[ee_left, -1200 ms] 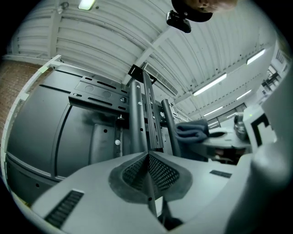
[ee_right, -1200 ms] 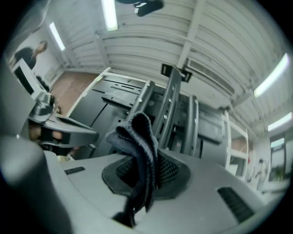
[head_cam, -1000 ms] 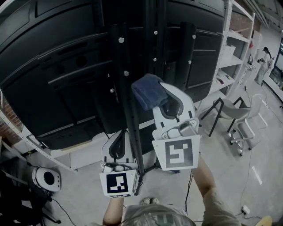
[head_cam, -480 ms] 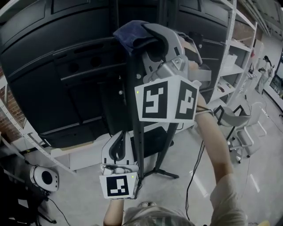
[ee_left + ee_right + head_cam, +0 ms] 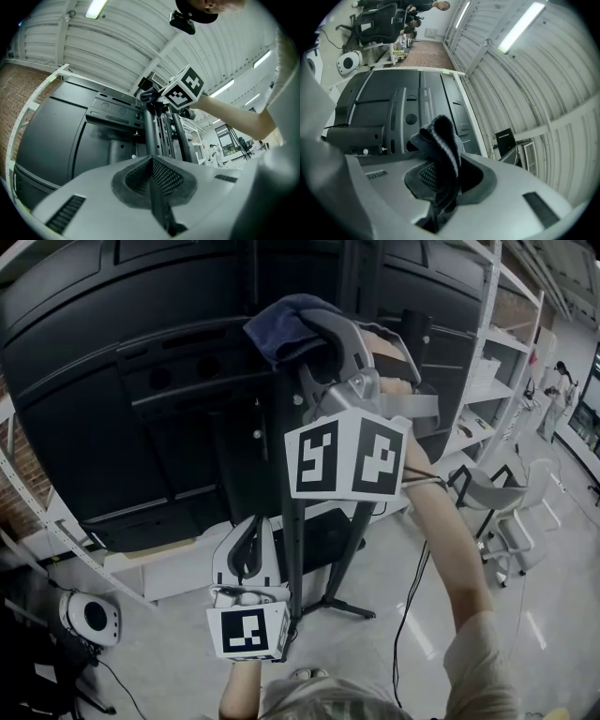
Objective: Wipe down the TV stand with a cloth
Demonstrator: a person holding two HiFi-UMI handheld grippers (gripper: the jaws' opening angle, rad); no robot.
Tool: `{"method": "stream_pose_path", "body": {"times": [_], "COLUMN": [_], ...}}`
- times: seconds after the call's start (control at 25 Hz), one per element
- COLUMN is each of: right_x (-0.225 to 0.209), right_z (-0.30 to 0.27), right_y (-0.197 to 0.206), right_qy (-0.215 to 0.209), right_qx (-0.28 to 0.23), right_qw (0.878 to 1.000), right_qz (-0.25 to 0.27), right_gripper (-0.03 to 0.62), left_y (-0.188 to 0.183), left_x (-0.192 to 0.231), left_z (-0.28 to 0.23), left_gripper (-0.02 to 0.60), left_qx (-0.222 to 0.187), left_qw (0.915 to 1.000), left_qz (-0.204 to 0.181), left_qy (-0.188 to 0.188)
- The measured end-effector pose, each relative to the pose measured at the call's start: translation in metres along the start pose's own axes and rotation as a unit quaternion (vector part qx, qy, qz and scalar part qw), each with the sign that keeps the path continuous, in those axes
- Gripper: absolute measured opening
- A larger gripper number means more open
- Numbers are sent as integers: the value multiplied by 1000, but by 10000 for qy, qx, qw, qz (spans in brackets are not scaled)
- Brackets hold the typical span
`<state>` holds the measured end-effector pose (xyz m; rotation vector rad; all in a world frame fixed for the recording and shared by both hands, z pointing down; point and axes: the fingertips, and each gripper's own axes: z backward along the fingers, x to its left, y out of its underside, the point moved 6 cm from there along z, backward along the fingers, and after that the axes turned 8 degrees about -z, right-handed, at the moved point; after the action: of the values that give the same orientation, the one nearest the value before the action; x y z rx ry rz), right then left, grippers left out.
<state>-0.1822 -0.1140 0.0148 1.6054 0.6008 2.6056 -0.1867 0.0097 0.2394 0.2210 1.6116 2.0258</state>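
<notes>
The TV stand's black upright post [image 5: 292,521] rises in front of the dark back of the TV [image 5: 122,381]. My right gripper [image 5: 314,329] is raised high against the post, shut on a dark blue cloth [image 5: 281,322] that bulges out past its tips. In the right gripper view the cloth [image 5: 440,140] is bunched between the jaws. My left gripper [image 5: 246,540] hangs low beside the post, shut with nothing in it; its jaws meet in a line in the left gripper view [image 5: 152,161], pointing up the post [image 5: 151,136].
White shelving [image 5: 511,343] stands to the right. A chair [image 5: 497,488] sits on the grey floor at the right. A round white device [image 5: 89,617] lies on the floor at lower left. The stand's legs [image 5: 342,601] spread out below.
My right gripper has lifted the cloth from mid-height up the post to near its top, then shifted slightly. The left gripper has stayed almost still.
</notes>
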Motion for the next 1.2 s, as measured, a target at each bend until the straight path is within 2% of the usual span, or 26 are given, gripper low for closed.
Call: {"method": "stream_pose_path", "body": {"times": [0.24,0.44,0.64,0.84,1.2], "right_x": [9,16,32,45,72], "right_z": [6,12,18,24,39], "right_y": [3,4,9,14,22], "right_qy": [-284,-327,-633,-758,-1338], "right_qx": [126,202,255,315,530], "right_qw": [9994,9992,9977,9966,9896], "right_qz": [140,93,39,19,26], "right_gripper": [57,57,57,57,57], "left_y": [2,3,4,7,15], "left_x": [-4,-8,-9,-8,-7], "left_z": [0,1,1,5,6], "left_gripper": [15,15,15,15,15], "left_qx": [88,138,120,195,318], "left_qw": [9999,9998,9997,9996,9992], "left_qz": [48,77,38,27,75], "left_qy": [71,139,200,206,239]}}
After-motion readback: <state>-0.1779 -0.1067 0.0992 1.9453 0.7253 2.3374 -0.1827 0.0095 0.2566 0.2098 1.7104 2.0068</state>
